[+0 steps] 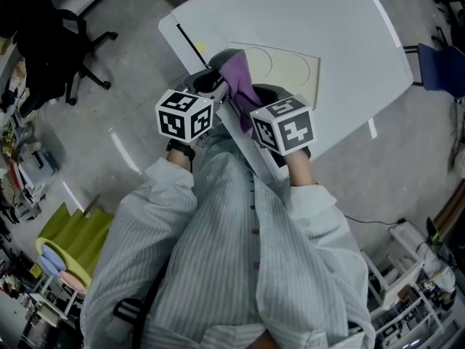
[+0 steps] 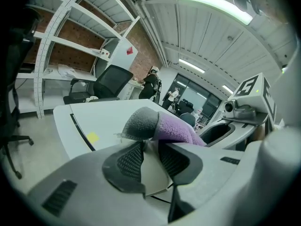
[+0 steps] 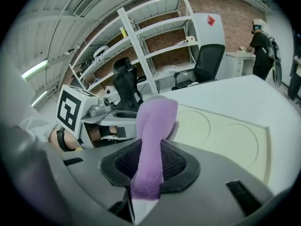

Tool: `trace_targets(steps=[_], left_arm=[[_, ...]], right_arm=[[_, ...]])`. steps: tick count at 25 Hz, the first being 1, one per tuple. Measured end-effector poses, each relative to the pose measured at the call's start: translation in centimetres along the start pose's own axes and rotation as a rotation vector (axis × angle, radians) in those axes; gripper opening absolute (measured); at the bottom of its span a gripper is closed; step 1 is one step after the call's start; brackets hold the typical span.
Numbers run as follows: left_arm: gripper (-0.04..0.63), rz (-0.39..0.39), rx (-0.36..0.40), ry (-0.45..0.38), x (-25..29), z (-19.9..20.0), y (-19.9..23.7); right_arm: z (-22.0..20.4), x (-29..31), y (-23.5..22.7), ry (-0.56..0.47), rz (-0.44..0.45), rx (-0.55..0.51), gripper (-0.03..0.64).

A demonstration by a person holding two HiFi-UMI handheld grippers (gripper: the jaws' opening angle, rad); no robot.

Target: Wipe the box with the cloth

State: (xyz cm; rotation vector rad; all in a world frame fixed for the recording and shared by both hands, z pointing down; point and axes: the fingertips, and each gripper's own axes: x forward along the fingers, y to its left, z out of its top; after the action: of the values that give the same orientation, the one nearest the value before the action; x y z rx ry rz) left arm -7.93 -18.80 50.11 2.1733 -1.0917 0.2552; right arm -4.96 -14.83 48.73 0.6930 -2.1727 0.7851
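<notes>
Left gripper (image 2: 150, 145) has its jaws pinched together at the tips on one end of the cloth (image 2: 171, 126), whose grey-and-purple fold bulges out just past them. Right gripper (image 3: 151, 149) is clamped on the same cloth, a purple strip running straight up between its pads (image 3: 176, 163) and flopping over at the top. In the head view the two tools sit side by side close to the person's chest, with the cloth bunched between them at their 12 o'clock.

The box (image 1: 294, 67) lies flat on the table (image 1: 327, 13). It is cream, with two faint circles on its top, and sits at 12 to 1 o'clock from the grippers, just beyond the cloth. Its long axis seems to run 9 to 3, along the near table edge (its near side is hidden behind the tools, so that is a guess from the circles). The right gripper looks nearer the box's middle, while the left hangs by its 9 o'clock end. I judge the cloth to be off the surface, so the coming move is down and forward toward 12.

Nothing stands on the box. A yellow note (image 1: 200, 47) and a dark strip (image 1: 185, 36) lie on the table at 10 o'clock of the box, apart from it. A chair (image 1: 51, 42) stands on the floor well off at 9 o'clock.
</notes>
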Motion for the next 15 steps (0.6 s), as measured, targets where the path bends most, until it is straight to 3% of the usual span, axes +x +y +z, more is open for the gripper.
trace_targets(steps=[3,15], left_arm=[[0.088,-0.014,-0.008,-0.005,-0.2,0.1,0.1],[0.094,-0.028,0.008,0.001,0.1,0.1,-0.2]], right_arm=[[-0.2,0.8,0.2,-0.005,0.020,0.049,0.101],[-1.0,0.1,-1.4,0.008,-0.013,0.010,0.101]])
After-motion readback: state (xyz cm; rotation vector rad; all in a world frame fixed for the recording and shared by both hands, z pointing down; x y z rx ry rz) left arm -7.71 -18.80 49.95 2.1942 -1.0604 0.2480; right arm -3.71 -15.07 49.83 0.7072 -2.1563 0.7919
